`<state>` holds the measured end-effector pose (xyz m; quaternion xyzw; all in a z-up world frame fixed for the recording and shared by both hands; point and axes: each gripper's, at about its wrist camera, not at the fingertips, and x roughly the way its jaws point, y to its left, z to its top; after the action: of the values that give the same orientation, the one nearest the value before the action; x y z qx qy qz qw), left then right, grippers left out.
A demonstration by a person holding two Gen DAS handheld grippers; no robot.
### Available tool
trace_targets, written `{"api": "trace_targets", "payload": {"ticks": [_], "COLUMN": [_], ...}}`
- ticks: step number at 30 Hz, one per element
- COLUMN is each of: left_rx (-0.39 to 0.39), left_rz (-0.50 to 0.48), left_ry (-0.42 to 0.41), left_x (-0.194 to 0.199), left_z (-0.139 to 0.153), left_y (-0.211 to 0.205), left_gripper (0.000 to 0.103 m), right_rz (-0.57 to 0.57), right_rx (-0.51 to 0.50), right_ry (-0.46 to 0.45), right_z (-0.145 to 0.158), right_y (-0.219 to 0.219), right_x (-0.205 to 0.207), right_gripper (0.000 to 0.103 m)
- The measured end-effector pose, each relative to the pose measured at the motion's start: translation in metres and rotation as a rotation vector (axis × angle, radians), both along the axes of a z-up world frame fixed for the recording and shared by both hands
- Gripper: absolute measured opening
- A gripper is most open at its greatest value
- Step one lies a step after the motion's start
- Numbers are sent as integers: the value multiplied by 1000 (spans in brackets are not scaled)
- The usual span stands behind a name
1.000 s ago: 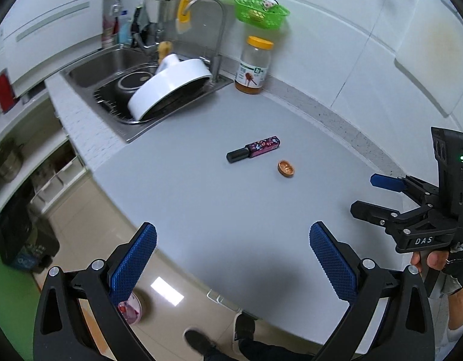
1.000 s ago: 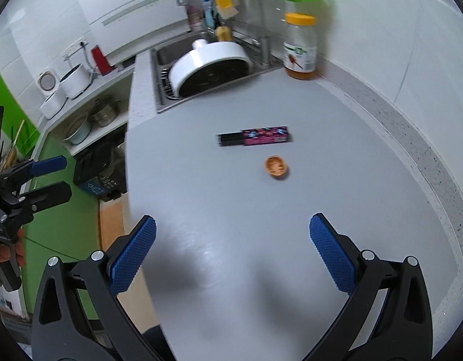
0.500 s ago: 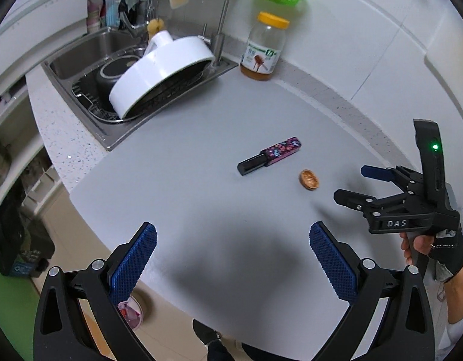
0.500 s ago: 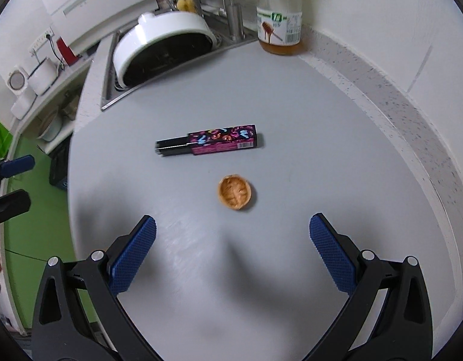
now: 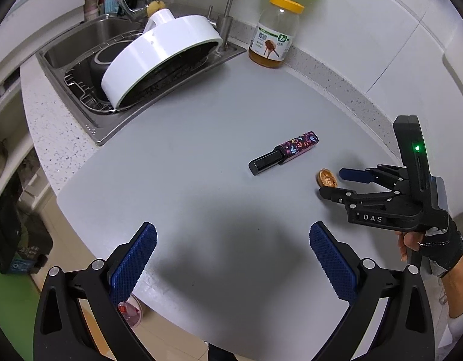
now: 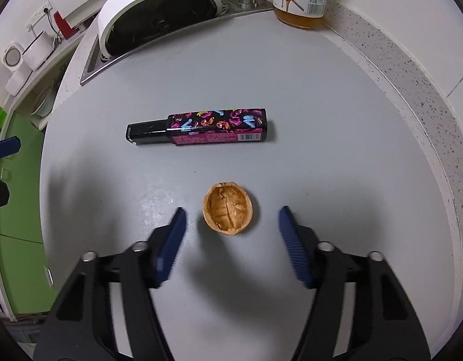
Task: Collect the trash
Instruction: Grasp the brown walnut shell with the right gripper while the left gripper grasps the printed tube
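Note:
A brown walnut shell half (image 6: 227,208) lies hollow side up on the grey countertop (image 6: 321,120). My right gripper (image 6: 230,218) is open, low over the counter, with the shell between its blue fingertips and not touched. A black and pink patterned slim box (image 6: 198,126) lies just beyond the shell. In the left wrist view the shell (image 5: 327,177) sits at the tips of the right gripper (image 5: 333,184), with the box (image 5: 282,152) to its left. My left gripper (image 5: 231,246) is open and empty above the counter's near part.
A sink (image 5: 81,51) with a white pot lid (image 5: 162,57) on a wire rack is at the back left. A honey jar (image 5: 275,34) stands against the wall. The counter's front edge drops to the floor, where a small red-lined bin (image 5: 129,313) stands.
My right gripper has moved forward and down until the walnut shell sits between its fingers, which have narrowed. My left gripper has advanced a little over the counter.

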<state>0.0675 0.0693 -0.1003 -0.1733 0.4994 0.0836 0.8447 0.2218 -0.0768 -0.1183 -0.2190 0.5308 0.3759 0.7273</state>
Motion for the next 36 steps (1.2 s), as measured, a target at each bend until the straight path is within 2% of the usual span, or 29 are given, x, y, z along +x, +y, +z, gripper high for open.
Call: {"api": "trace_targets", "payload": {"ticks": [1,4,10,17,26,32,34,35,36], "left_rx": [-1,-3,-14,-8,28,63,78,80,84], "left_rz": [-3,-11,-45,-163,-374,-579,-619,-635,-654], "left_ry": [2,3,-4,-10,-6,19,37,43,48], "left_x": [1,5,13,42,102,140,148,152,157], "left_z": [-1,-2,-2,-1,-12,-37,-45,-48,-52], "left_y": [0,-1,-6,-17,-33,-48,-49,-50,-51], "left_gripper": [98,98,98,98,98,98,97,96,89], "right_rz": [3,10,-12,-59,-173,-250,-271,-282,-297], "right_rx": [-4,-8,20,49,71,60,59,60,61], "right_ry": [2,17,21,35,38,35,36,39,44], "right_z": [-1,-4,4,33,56,62,63,63,63], "right_y": [1,3,-3,-26,-67,-88,-94,-96,-100], "right_x": [-1,-2,-2,-9,-13,-12,-12,-12,-12], "right_gripper": [41,33,33,33,33,33,33,33,33]}}
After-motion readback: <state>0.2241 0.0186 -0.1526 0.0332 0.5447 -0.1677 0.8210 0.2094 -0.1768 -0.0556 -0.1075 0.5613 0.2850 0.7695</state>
